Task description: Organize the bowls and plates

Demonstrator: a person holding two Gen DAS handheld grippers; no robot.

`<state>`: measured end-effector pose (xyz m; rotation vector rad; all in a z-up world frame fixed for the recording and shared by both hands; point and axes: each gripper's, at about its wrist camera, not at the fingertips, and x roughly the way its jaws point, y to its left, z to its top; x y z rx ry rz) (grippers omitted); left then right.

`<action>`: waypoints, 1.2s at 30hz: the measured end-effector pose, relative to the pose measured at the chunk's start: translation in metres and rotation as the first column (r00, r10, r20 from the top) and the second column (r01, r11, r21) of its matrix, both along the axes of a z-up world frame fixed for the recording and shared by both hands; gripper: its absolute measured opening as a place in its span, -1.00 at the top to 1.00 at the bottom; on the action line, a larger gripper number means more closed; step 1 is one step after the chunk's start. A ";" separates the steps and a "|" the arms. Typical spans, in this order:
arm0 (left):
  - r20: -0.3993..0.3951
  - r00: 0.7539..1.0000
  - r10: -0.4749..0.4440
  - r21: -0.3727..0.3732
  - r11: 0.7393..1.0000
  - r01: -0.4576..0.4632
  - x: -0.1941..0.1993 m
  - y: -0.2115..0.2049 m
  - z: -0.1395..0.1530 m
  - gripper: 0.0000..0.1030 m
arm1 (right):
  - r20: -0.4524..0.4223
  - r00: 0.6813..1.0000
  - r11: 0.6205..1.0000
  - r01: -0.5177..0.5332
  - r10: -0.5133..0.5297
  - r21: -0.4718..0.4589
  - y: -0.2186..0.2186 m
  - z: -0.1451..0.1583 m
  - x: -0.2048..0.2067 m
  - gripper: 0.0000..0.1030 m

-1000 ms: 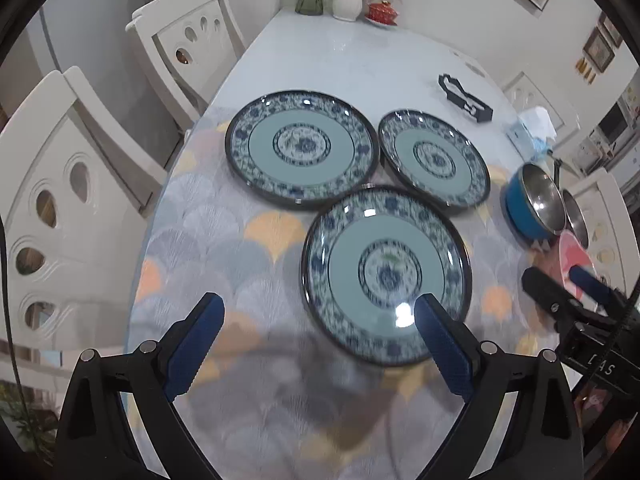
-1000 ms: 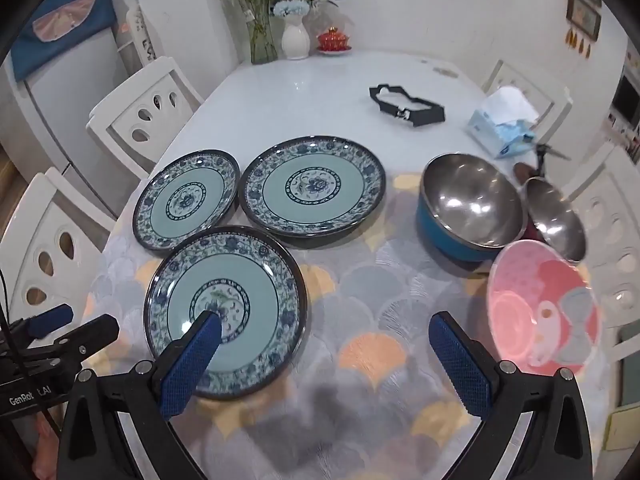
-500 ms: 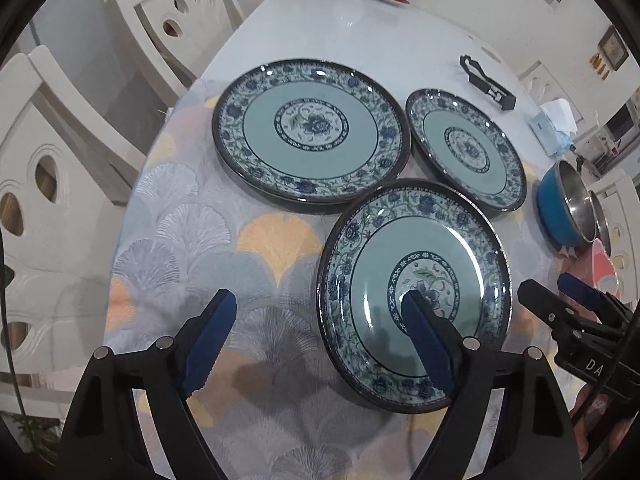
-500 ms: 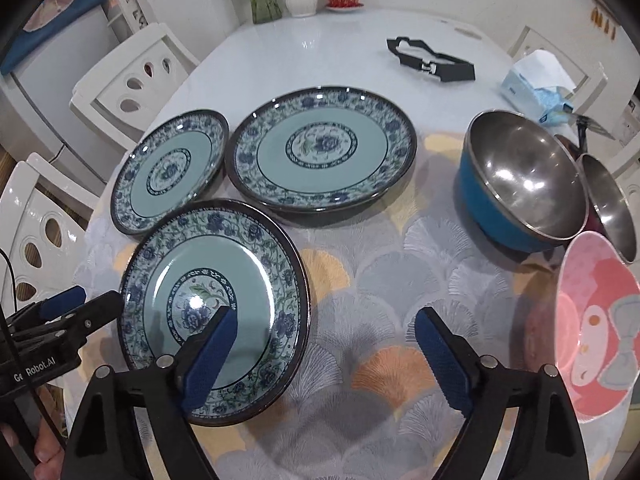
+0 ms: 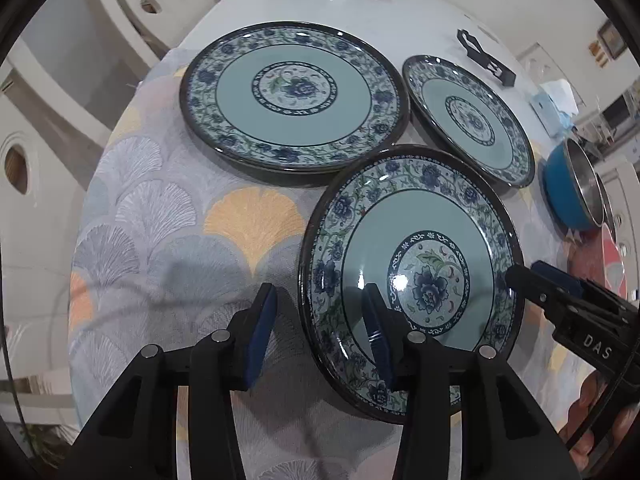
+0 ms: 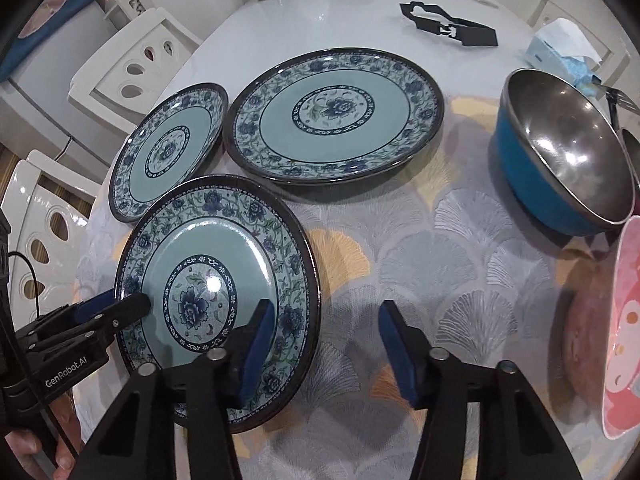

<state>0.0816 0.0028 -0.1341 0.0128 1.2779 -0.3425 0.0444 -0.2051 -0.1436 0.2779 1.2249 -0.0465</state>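
Left gripper (image 5: 320, 332), fingers spread, straddles the near plate (image 5: 420, 264)'s left rim. Right gripper (image 6: 324, 344), also spread, straddles its right rim. 2 more plates (image 6: 336, 116) lie beyond; bowls (image 6: 560, 152) sit right.

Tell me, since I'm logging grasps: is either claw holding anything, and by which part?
Nothing is gripped yet: the left claw and right claw straddle opposite rims of the near plate, jaws apart.
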 end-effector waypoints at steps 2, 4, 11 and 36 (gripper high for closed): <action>0.000 1.000 0.003 -0.035 0.999 -0.003 0.001 0.003 0.000 0.36 | 0.004 1.000 1.000 -0.008 0.008 0.009 0.001 -0.001 0.002 0.14; -0.015 1.000 0.015 -0.059 0.998 -0.016 0.004 0.006 -0.002 0.42 | 0.000 1.000 1.000 -0.004 0.004 0.018 0.001 -0.003 0.006 0.24; -0.025 0.999 -0.040 -0.110 0.993 0.037 0.010 0.004 -0.004 0.52 | 0.005 0.997 0.994 -0.074 0.074 0.083 0.004 -0.009 0.016 0.28; 0.072 0.997 -0.015 -0.081 0.997 0.021 -0.088 0.024 0.074 0.48 | 0.051 0.992 0.992 -0.117 0.119 -0.036 0.045 0.078 -0.086 0.26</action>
